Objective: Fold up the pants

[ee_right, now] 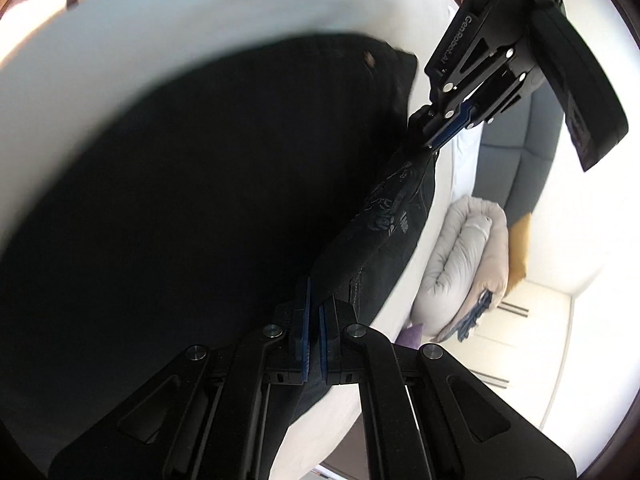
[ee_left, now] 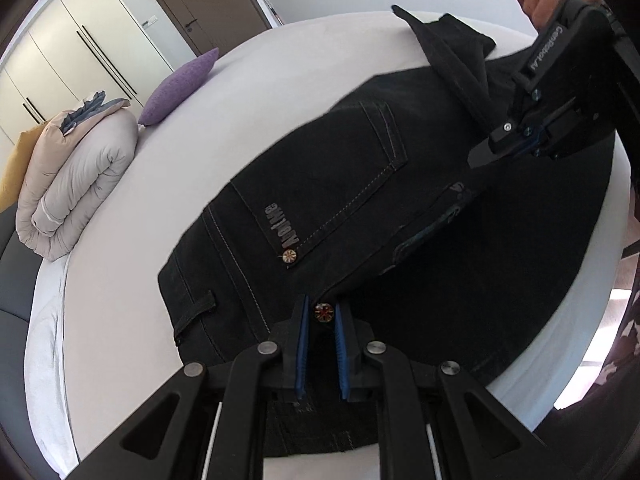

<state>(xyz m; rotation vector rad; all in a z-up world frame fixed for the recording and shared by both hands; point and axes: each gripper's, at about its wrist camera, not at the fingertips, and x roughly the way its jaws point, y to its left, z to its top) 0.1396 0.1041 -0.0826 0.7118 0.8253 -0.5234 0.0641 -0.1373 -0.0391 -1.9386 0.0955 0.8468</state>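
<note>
Left wrist view: black pants (ee_left: 340, 200) lie spread on the white bed (ee_left: 120, 280), back pocket up. The left gripper (ee_left: 322, 316) is clenched on the waistband, a rivet between its blue pads. Far right, the right gripper (ee_left: 486, 154) pinches a fabric fold.

Right wrist view: the right gripper (ee_right: 314, 312) is clamped on the pants' edge; the left gripper (ee_right: 430, 136) grips the same edge farther along.

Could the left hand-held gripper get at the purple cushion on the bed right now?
Probably not yet: the left hand-held gripper is shut on the black denim pants, and the purple fabric cushion lies apart across bare white bed sheet.
</note>
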